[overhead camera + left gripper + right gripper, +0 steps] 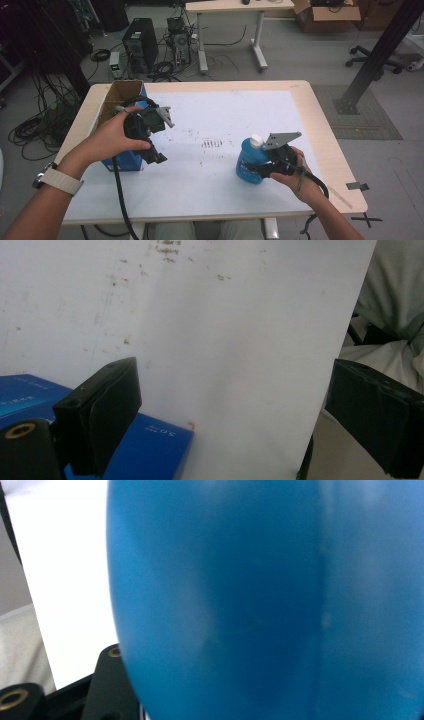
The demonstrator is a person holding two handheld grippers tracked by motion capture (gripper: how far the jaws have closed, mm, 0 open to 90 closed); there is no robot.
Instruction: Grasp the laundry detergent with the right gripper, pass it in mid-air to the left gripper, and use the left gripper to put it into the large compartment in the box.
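the blue bottle [249, 165] with its white cap [256, 141] stands upright on the right half of the white tabletop [215, 165], near the front edge, long axis vertical. the right gripper [267, 167] comes at it from the right, level, its fingers pinching the bottle's belly; in the right gripper view the blue wall sits right up against the camera. the left gripper [159, 158] hangs well apart to the left, over the blue cardboard box [122, 161], fingers [100, 420] spread with nothing between them. the right hand is plainly the nearer, so any lift would go straight up along the bottle's axis.
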